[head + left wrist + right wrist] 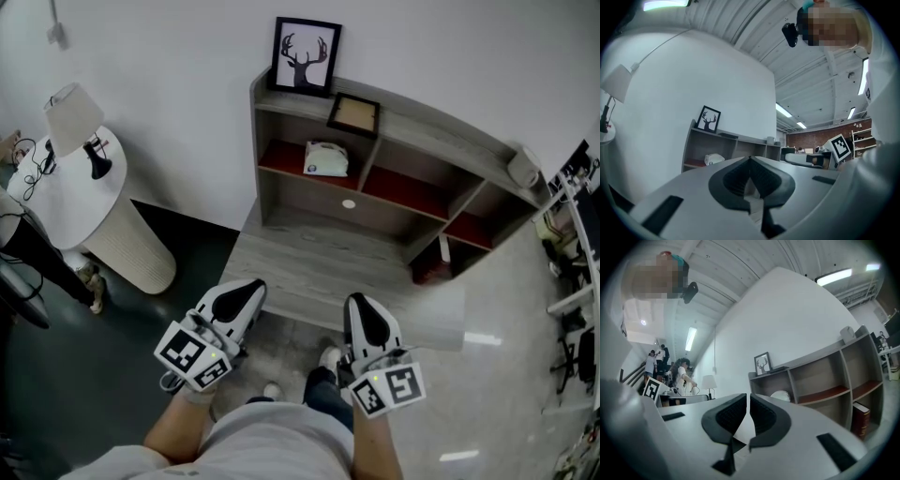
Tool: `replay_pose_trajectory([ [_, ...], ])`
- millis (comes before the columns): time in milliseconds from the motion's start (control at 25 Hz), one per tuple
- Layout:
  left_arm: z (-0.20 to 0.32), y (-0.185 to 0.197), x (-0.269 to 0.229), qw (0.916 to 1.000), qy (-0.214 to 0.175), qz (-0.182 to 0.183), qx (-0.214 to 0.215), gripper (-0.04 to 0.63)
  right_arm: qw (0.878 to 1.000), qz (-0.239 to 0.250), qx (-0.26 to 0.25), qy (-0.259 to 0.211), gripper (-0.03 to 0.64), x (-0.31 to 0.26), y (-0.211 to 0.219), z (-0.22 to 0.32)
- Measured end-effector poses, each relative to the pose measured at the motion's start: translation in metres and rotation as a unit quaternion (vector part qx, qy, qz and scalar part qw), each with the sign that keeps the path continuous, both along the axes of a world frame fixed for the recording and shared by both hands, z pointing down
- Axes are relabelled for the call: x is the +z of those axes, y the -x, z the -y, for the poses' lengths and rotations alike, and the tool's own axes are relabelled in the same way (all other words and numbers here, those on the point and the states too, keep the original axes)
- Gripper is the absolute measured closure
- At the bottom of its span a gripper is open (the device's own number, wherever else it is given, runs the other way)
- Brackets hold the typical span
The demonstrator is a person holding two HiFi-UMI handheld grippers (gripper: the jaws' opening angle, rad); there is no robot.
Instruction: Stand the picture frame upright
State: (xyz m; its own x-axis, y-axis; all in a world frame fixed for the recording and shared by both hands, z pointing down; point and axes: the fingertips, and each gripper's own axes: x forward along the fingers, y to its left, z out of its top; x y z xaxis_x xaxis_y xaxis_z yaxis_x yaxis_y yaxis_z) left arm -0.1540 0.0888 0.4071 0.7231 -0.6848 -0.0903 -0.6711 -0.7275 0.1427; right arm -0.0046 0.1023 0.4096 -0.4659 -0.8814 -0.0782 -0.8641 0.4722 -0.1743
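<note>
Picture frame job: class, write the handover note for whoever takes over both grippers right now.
Left gripper: shut, empty.
Right gripper: shut, empty.
Both are held short of the shelf unit, touching nothing.
Brown frame lies flat on the unit's top, beside the upright deer picture.
Done: nothing yet.
Left: reach the brown frame, grip it and stand it upright.

Head view steeply down, claw views level, sharing shelf (441, 122)
</note>
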Motion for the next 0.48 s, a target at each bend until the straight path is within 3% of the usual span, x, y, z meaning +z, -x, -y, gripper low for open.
replay_pose_trajectory([
  [480,0.069,-0.021,0.009,0.9993,0.017,0.0,-0.035,0.58,0.999,-0.001,-0.034,0.008,0.581,0.009,-0.019,0.078],
])
